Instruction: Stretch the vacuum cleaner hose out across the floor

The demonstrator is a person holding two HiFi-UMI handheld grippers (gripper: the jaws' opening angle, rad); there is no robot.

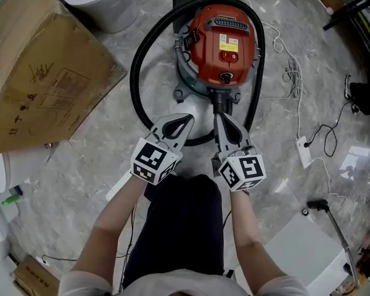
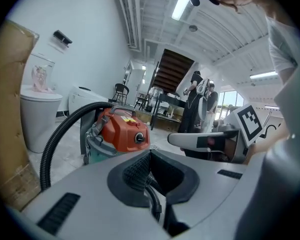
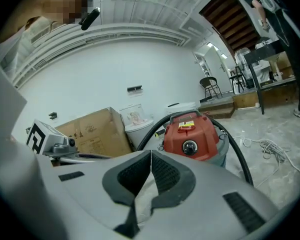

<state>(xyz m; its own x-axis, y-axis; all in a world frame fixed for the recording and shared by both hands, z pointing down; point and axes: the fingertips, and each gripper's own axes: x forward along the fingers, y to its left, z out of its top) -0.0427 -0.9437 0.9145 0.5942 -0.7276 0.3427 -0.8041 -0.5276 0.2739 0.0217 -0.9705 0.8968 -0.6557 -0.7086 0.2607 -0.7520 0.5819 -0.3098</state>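
The red vacuum cleaner (image 1: 224, 42) stands on the grey floor ahead of me. Its black ribbed hose (image 1: 136, 73) coils in a loop round the body and passes just under my gripper tips. My left gripper (image 1: 187, 119) is shut and empty, held above the hose's near bend. The right gripper (image 1: 217, 118) is shut and empty too, close beside it and just short of the vacuum's front. In the left gripper view the vacuum (image 2: 121, 131) and hose (image 2: 55, 136) lie beyond the left gripper (image 2: 150, 155). The right gripper view shows the right gripper (image 3: 150, 155) pointing at the vacuum (image 3: 191, 136).
A large cardboard box (image 1: 40, 73) lies at the left, with a white bin (image 1: 98, 2) behind it. A white cable and power strip (image 1: 303, 150) trail on the floor at the right. A wand nozzle (image 1: 320, 206) and a white panel (image 1: 308, 251) lie at the lower right.
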